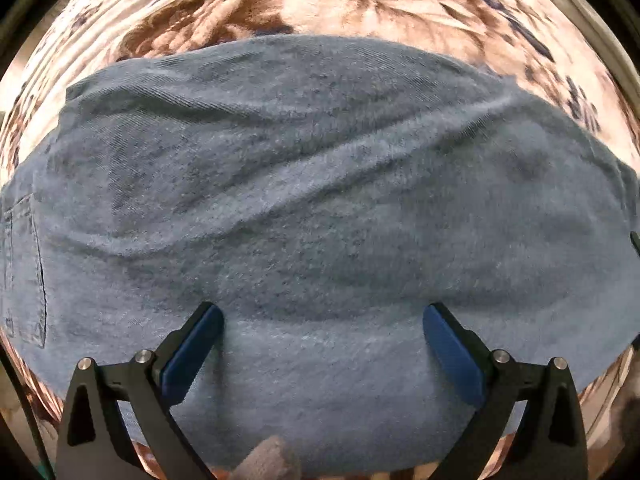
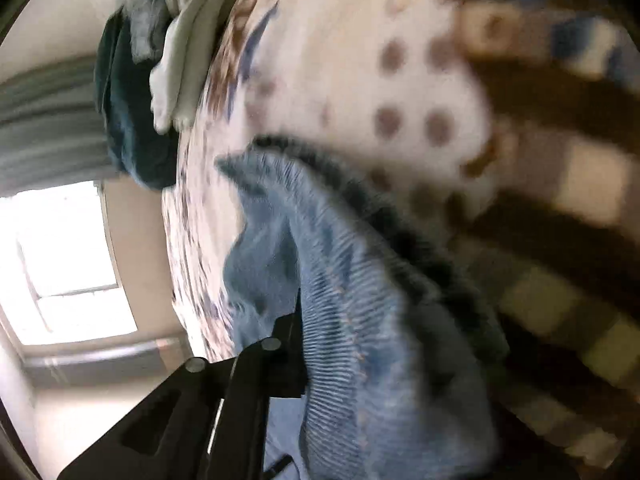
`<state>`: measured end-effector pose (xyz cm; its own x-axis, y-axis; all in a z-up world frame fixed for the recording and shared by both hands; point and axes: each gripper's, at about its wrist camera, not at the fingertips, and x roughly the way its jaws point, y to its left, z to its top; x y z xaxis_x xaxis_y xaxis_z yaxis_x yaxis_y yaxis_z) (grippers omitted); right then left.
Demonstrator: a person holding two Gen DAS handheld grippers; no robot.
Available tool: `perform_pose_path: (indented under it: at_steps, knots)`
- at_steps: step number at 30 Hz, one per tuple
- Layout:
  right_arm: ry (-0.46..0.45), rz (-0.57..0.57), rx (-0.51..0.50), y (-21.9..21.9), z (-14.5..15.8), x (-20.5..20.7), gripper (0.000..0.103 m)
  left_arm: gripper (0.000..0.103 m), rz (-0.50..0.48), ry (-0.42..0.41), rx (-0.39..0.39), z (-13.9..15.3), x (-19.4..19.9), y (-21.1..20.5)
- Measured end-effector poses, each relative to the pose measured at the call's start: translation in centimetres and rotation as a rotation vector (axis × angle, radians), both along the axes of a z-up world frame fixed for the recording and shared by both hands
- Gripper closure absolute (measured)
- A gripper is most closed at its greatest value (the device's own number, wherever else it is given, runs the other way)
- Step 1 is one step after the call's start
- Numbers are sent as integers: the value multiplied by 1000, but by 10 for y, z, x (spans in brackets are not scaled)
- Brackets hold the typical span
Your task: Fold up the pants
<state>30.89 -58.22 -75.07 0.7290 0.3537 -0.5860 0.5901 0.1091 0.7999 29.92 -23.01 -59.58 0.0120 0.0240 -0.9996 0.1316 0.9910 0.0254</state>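
Blue denim pants (image 1: 320,200) lie spread and wrinkled across a floral bedspread (image 1: 360,0), filling most of the left wrist view. My left gripper (image 1: 322,310) points straight down over them, open wide, its blue pads (image 1: 192,352) close above the cloth with nothing between them. In the blurred right wrist view a stitched edge of the pants (image 2: 360,340) drapes up and over my right gripper (image 2: 304,320), which is shut on that fabric. Only one black finger (image 2: 284,344) shows; the denim hides the other.
A pocket seam shows at the left edge of the pants (image 1: 24,272). A fingertip (image 1: 268,460) peeks in at the bottom. Dark teal clothes (image 2: 132,120) and a pale garment (image 2: 180,60) are piled at the bed's far end. A bright window (image 2: 68,260) and a curtain (image 2: 48,120) lie beyond.
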Motion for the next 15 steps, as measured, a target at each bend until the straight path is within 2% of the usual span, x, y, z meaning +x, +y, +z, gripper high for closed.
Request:
perform_pose_path:
  at_steps: [2,7,11,15]
  knots:
    - [21,-17,-32,-4,5,-6,97,0,-34,-6,3,2,-7,6]
    - [55,-3,-61,0,13,-7,97,0,-37,-10,2,7,-11,38]
    - [59,63,-204,10,70,-1,97,0,14,-48,-18,31,-9,70]
    - [45,141,-364,61,144,24,97,0,89,-68,-34,56,0,122]
